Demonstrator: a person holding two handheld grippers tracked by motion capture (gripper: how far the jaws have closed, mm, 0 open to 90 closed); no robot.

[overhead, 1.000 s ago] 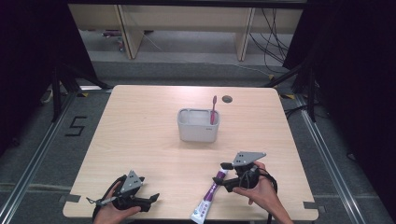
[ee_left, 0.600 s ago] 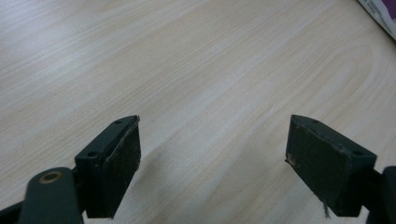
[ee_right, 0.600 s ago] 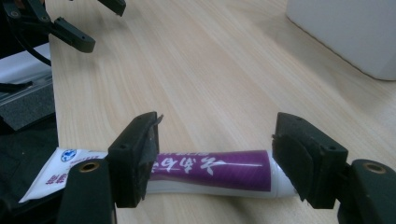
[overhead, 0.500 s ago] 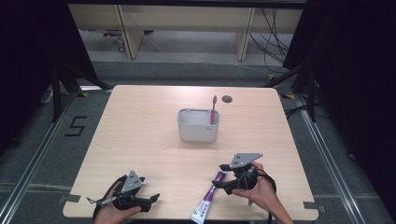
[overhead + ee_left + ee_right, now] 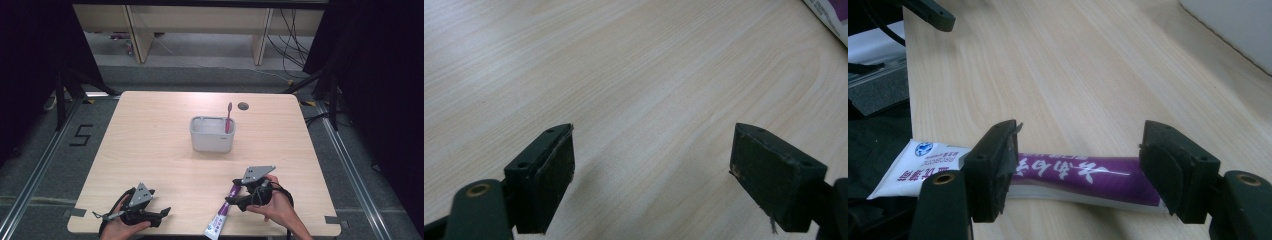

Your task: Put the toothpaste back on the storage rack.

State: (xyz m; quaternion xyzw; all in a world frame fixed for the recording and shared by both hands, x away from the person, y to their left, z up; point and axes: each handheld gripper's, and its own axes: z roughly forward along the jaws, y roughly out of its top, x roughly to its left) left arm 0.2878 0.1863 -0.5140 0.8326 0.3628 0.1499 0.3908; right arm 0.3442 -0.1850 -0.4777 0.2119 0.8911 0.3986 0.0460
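- Two grippers rest low at your table [image 5: 165, 150] edge.
- Your right gripper [image 5: 1078, 165] straddles the toothpaste tube [image 5: 1073, 177], jaws apart, pads not pressing it.
- Your left gripper [image 5: 651, 175] jaws stand apart over bare wood.

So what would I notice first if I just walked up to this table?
Probably the purple-and-white toothpaste tube lying at the table's near edge, with the right gripper open around it, not squeezing. Then the white holder in the middle, a pink toothbrush standing in it.

Purple-and-white toothpaste tube [image 5: 1068, 180], grey holder [image 5: 212, 135], pink toothbrush [image 5: 228, 117]
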